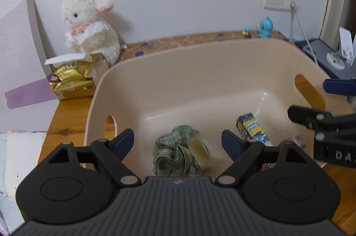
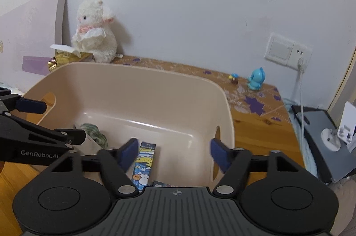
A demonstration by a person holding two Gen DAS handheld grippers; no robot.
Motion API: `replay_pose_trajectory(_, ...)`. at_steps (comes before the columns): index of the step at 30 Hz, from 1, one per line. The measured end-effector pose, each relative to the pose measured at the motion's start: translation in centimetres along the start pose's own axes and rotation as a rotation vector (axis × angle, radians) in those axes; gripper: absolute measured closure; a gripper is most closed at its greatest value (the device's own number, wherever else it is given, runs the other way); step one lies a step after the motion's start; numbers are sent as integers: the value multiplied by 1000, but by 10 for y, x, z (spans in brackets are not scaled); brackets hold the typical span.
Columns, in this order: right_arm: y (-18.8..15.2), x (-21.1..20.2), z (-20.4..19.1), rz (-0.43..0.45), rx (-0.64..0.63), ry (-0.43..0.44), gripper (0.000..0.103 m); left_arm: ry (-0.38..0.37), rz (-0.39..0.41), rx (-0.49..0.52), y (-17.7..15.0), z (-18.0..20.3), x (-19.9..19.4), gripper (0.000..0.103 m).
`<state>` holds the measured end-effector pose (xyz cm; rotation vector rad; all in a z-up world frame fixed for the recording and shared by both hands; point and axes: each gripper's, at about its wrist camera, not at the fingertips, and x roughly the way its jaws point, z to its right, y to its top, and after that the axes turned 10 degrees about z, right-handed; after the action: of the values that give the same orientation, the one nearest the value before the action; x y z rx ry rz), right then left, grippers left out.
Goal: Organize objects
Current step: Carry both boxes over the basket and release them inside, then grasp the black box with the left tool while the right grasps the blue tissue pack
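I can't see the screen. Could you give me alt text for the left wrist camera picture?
An open left gripper hovers over a beige plastic bin holding a crumpled green checked cloth and a blue-and-yellow cartoon box. The right gripper reaches in from the right, also open. Behind the bin, a white plush rabbit sits above a gold packet on the wooden table.

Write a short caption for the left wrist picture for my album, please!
Open left gripper above a beige bin holding a green checked cloth and cartoon box.
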<state>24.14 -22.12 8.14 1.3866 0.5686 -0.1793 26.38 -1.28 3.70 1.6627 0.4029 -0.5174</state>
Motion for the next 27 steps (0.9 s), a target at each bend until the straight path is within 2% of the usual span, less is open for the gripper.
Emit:
replay_pose_trajectory(4,6,-18,6,39,6,-5,11,20,60,-22,4,-1,-20,7)
replay_pose_trajectory(8,9,-39,10,83,4,-14,5,38,95,-30,5,-3,-41,7)
replay_pose_trajectory(16,2,-74,18,125,20,-18,0,36,139,-51,-7,-8,-79,7)
replay_pose_trajectory(27,-45,-106,22,118,19,-39,0,60,113,-48,-57,-9,-101,7)
